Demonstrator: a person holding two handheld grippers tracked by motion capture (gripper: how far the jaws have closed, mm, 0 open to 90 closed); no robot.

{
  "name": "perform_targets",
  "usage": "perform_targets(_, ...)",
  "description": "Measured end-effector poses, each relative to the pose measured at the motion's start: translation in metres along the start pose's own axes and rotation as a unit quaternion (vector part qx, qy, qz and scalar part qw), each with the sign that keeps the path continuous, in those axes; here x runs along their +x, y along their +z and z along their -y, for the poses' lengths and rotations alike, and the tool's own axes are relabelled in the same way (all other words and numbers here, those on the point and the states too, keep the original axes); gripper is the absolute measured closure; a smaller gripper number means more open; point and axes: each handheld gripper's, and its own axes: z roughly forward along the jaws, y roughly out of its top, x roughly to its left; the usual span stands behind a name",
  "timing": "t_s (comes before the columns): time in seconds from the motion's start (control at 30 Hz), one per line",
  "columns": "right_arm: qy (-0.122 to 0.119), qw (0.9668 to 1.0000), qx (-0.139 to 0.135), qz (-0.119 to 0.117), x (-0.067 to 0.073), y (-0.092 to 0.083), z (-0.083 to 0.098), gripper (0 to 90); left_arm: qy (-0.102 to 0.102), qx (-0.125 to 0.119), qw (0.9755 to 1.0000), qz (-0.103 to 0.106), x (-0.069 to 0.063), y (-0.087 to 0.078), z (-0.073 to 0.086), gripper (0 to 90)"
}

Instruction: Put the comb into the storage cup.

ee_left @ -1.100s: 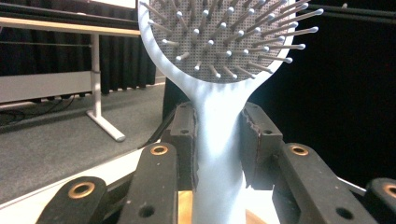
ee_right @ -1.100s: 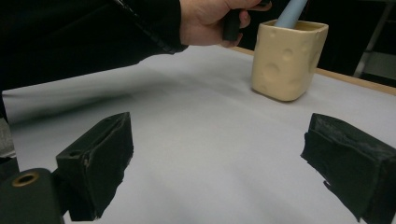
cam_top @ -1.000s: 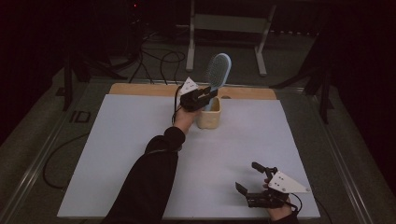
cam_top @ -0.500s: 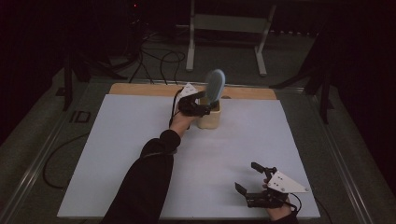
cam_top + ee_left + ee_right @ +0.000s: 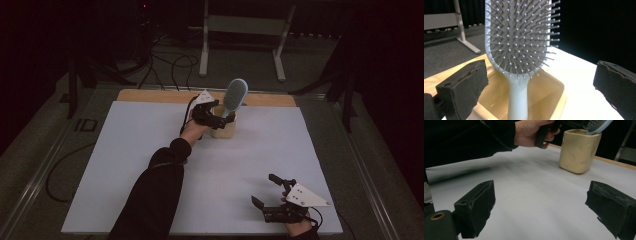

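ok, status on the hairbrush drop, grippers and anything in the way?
Left gripper jaws just opened, clear of the handle. Hairbrush standing handle-down in the cream cup. Right gripper open, idle at the near edge. Nothing blocking.

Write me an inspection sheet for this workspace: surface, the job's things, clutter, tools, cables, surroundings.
Surface: white sheet over a table with a wooden edge at the far side.
Job's things: pale blue hairbrush standing handle-down in a cream cup, head leaning out above the rim.
Clutter: nothing seen on the sheet besides the cup.
Tools: left tool at the cup, jaws just opened wide either side of the brush handle without touching it; right tool near the front edge, open and empty.
Cables: one trails from the left tool; loose cables on the floor behind the table and at its left.
Surroundings: dark room, grey floor, white metal stand beyond the table.
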Motion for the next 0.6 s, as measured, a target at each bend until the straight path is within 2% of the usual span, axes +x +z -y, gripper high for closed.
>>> perform_targets(0.37,0.004,1.0000,0.002,0.001,0.000,0.000,0.001,8.1,0.010,0.016,0.9998,0.005,-0.002,-0.003,-0.002,0.0)
perform_targets(0.6,0.002,1.0000,0.003,0.002,0.000,0.000,0.001,8.1,0.018,0.023,0.9996,0.006,-0.004,-0.011,-0.006,0.0)
